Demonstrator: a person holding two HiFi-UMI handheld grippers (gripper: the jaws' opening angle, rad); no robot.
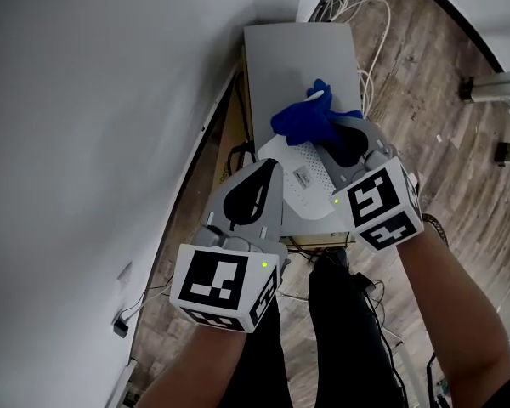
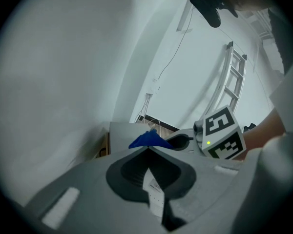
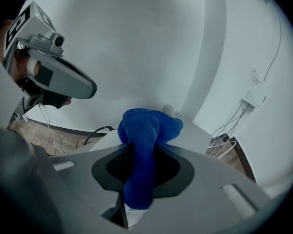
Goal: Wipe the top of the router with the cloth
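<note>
The white router [image 1: 302, 192] lies on the near end of a grey cabinet top [image 1: 289, 58]. A blue cloth [image 1: 310, 119] is bunched on the router's far end. My right gripper [image 1: 333, 133] is shut on the cloth; in the right gripper view the cloth [image 3: 141, 155] runs between the jaws and hides their tips. My left gripper [image 1: 268, 168] sits at the router's left edge, jaws closed on a white, labelled strip of the router [image 2: 154, 189]. The cloth's tip [image 2: 147, 139] shows just past the left gripper [image 2: 149, 150].
A white wall runs close along the cabinet's left side. Cables [image 1: 361, 11] lie on the wood floor behind and right of the cabinet, more under it [image 1: 238, 155]. A wall socket [image 1: 119, 323] is low on the left. The person's legs [image 1: 344, 330] stand at the cabinet's near edge.
</note>
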